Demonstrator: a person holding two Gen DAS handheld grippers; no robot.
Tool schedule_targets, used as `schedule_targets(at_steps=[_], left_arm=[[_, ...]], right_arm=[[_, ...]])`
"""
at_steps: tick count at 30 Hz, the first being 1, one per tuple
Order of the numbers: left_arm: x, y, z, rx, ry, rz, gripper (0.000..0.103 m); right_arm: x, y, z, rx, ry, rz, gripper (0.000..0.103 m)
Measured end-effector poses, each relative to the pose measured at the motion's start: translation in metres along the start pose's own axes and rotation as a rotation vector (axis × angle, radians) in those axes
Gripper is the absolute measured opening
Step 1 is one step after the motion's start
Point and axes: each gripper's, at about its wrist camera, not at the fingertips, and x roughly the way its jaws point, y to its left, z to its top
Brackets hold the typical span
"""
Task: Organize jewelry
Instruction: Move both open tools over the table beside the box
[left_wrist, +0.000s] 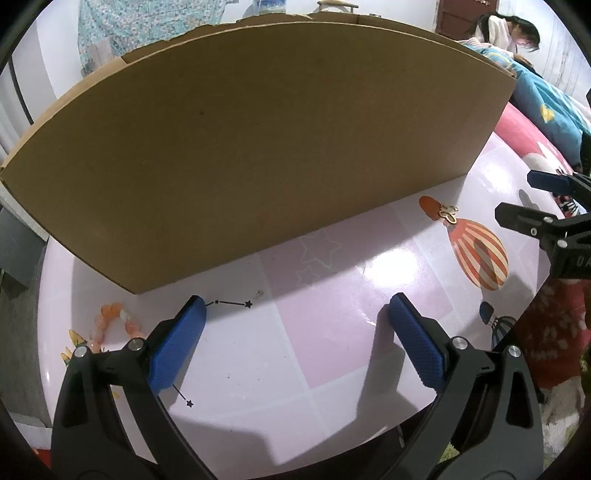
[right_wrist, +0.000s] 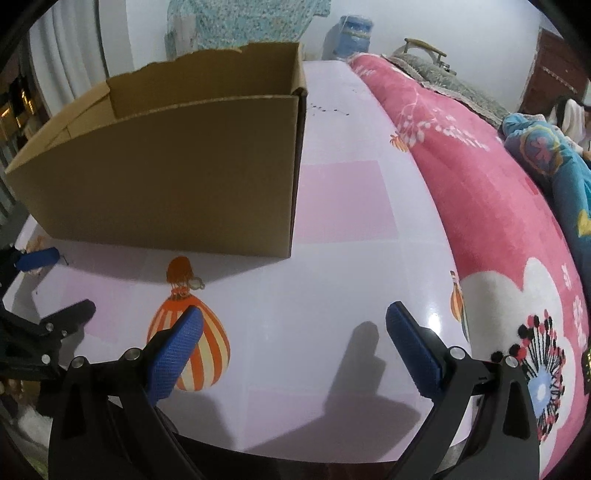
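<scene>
Both tools are hanging wide apart, empty, over the desk (left_wrist: 258, 350). The left tool (left_wrist: 295, 325) is hovering by the black star chain (left_wrist: 232, 303), lower left of frame, lying thin, limp and light, its length running left-right; pinching mid-chain looks best. The bead bracelet (left_wrist: 118, 321) is sitting lower left, the gold butterfly charm (left_wrist: 448, 213) right, near the right tool (right_wrist: 293, 332).

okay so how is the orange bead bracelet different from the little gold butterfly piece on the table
The bead bracelet is a loop of round orange and pale beads; the gold butterfly piece is one small flat charm. The bracelet lies beside the left tool; the butterfly lies nearer the right tool. Both rest on the table, outside the cardboard box.
</scene>
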Motion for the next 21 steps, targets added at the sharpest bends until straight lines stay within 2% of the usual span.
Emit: schedule_targets(at_steps=[5,10,12,16,21], left_arm=[[-0.003,0.004,0.002,0.010,0.014,-0.031,0.096],[-0.027,0.000,0.009,0.051,-0.093,-0.100,0.095],[-0.034,-0.009,0.012,0.082,-0.134,-0.131,0.094],[-0.036,-0.028,0.016,0.147,-0.157,-0.172,0.076],[-0.030,-0.047,0.017,0.185,-0.159,-0.208,0.062]], right_arm=[[-0.003,-0.009,0.000,0.046,-0.024,0.069,0.096],[-0.006,-0.023,0.000,0.092,-0.059,0.116,0.096],[-0.006,-0.028,0.000,0.108,-0.065,0.129,0.092],[-0.008,-0.037,-0.001,0.144,-0.084,0.153,0.083],[-0.013,-0.044,-0.003,0.187,-0.110,0.184,0.070]])
